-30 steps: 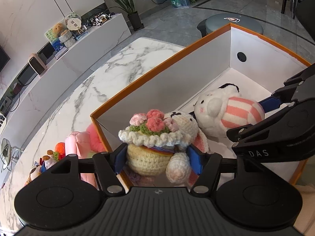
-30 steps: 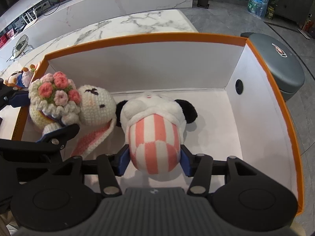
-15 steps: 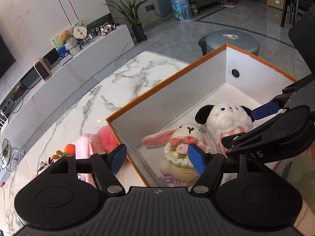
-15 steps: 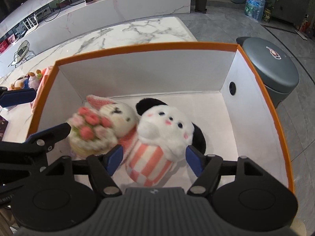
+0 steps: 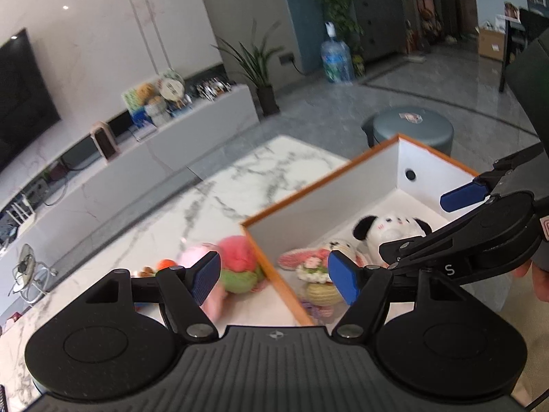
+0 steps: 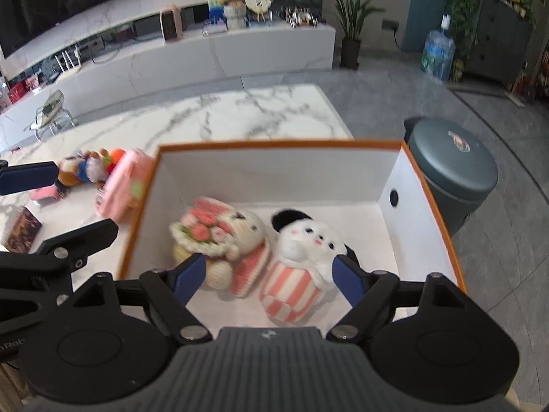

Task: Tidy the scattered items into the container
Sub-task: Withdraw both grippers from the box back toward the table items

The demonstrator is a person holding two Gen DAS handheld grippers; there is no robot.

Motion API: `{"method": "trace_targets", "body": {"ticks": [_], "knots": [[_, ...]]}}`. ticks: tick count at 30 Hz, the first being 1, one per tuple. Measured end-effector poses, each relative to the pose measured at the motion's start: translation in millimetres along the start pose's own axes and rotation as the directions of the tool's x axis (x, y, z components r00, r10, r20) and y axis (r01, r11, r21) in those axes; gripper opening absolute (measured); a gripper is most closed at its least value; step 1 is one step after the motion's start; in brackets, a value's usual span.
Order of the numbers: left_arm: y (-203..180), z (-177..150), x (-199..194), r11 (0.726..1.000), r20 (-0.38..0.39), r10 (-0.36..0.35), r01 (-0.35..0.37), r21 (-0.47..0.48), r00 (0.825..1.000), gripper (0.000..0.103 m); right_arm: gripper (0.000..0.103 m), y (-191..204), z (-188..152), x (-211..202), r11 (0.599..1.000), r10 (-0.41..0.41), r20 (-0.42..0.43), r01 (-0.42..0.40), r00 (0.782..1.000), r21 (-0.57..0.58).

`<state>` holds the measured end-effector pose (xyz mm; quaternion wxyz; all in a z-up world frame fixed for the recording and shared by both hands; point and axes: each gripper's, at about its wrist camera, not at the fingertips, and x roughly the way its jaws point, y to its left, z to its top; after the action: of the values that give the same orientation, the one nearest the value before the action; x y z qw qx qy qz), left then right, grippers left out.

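- Two plush toys lie side by side on the floor of the orange-rimmed white box [image 6: 442, 213]: a crocheted bunny with a flower bouquet [image 6: 219, 233] on the left, and a white puppy with black ears and a pink-striped body [image 6: 302, 264] on the right, touching each other.
- Right gripper [image 6: 266, 274] hangs above the near part of the box with its blue pads spread; its jaws are opening and press on nothing, the puppy lying below and between them, released.
- Left gripper [image 5: 274, 278] is also released, its blue pads standing wide and empty above the box's near-left corner; the orange rim runs between them in its view.
- Several toys lie on the marble table [image 6: 240, 110], outside the box on its left: a pink plush [image 6: 120, 185] against the box wall, a small doll with an orange hat [image 6: 89, 166] farther left, and a pink-and-green plush [image 5: 240, 261] just beside the box wall.
- One dark book [image 6: 22, 230] lies at the table's near-left edge.
- Beyond the far-right corner of the box, a grey round bin [image 6: 453, 168] stands on the floor.
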<state>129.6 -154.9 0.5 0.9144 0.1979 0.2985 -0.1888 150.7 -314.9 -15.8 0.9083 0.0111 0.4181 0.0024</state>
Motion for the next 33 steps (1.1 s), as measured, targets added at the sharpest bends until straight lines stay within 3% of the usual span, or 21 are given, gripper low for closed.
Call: {"method": "trace_targets", "body": {"ticks": [10,19,24,33], "knots": [[55.9,-23.1,-54.1,0.985,0.114,0.084,-0.065,-0.157,0.99,0.087,0.086,63.9,2.9,-55.6,0.999,-0.002,0.202,0.011,0.979,-0.044],[119.0,-62.3,-88.3,0.937,0.193,0.189,-0.118,-0.329,0.963,0.088,0.09,130.1,-15.9,-65.4,0.998,0.038,0.286,-0.02,0.957,-0.065],[148.1,-91.6,-89.3,0.92,0.178,0.221,-0.144,-0.365,0.959,0.089,0.09,165.1,-37.4,-52.9,0.994,0.063,0.294,-0.035,0.954,-0.101],[174.8,-135.2,-65.9,0.9,0.072,0.256,-0.211,-0.381,0.964,0.089,0.09,197.1,-50.0,-19.7,0.995,0.064,0.26,-0.04,0.963,-0.095]]}}
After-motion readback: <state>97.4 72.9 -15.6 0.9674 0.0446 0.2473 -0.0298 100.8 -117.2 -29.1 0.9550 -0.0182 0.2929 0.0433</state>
